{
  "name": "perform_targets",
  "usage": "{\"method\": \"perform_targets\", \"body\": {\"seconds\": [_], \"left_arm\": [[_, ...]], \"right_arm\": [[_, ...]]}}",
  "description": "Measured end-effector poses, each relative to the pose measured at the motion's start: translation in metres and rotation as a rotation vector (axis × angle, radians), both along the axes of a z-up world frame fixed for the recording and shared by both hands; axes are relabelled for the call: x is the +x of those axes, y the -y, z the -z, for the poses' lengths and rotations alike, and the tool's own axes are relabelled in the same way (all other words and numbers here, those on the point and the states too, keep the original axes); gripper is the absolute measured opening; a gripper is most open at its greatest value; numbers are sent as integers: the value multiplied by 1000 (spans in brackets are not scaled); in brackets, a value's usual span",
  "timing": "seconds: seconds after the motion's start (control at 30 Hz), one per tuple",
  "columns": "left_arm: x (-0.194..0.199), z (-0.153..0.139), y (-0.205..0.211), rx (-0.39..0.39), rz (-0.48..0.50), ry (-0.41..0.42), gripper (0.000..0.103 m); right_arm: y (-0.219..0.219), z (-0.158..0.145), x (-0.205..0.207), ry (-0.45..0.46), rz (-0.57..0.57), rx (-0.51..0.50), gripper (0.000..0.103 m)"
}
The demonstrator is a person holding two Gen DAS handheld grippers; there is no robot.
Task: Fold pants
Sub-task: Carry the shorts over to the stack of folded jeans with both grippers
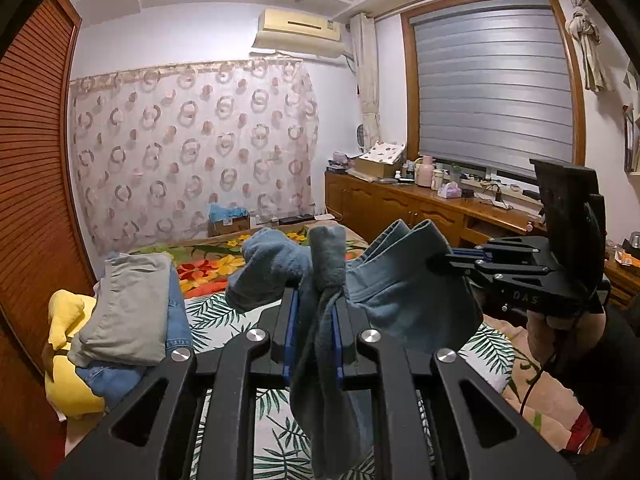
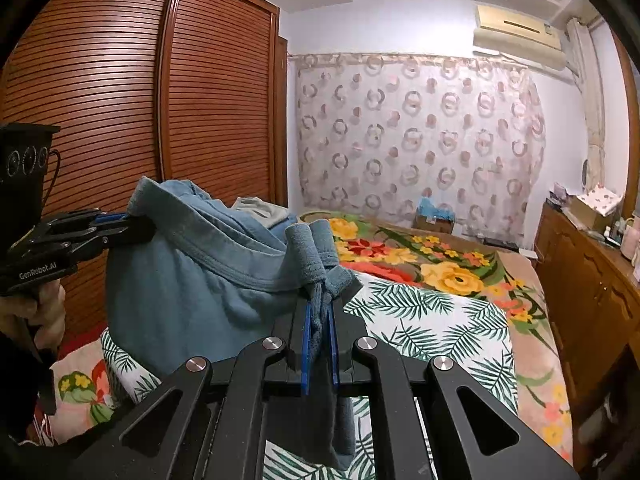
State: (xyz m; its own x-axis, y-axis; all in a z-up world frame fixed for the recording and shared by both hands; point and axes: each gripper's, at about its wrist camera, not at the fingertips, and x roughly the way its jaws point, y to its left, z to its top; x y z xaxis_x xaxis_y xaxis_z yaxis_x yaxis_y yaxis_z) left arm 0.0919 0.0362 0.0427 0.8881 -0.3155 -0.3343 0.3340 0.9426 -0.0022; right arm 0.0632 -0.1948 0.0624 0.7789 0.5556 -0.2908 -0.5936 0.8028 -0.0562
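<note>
Fleecy blue pants [image 1: 400,284] sag, bunched, between both hand-held grippers.

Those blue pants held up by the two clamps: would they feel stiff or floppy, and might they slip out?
Likely floppy: the blue pants sag between the left gripper and the right gripper and bunch at each pinch. Probably light, since small pinches hold them above the bed. The fuzzy-looking fabric seems unlikely to slip.

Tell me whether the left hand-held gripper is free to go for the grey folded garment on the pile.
Probably not yet: the left hand-held gripper is clamped on the blue pants, though nothing blocks the way to the grey garment.
</note>
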Motion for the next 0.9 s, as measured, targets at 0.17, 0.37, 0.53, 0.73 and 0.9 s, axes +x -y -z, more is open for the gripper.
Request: {"method": "perform_targets", "body": {"seconds": [0.17, 0.37, 0.53, 0.73, 0.9], "left_arm": [[15, 8, -10, -9, -13, -23, 15], [29, 19, -26, -29, -44, -52, 16], [43, 23, -47, -48, -89, -61, 15], [65, 24, -75, -66, -138, -61, 15], [90, 24, -104, -76, -188, -59, 16]], "right_arm": [[-8, 2, 17, -11, -14, -9, 7], [-15, 3, 42, -35, -43, -6, 7], [-30, -5, 71, -39, -75, -35, 7], [-55, -21, 111, -24, -117, -69, 7], [-79, -34, 150, -13, -158, -76, 7]]}}
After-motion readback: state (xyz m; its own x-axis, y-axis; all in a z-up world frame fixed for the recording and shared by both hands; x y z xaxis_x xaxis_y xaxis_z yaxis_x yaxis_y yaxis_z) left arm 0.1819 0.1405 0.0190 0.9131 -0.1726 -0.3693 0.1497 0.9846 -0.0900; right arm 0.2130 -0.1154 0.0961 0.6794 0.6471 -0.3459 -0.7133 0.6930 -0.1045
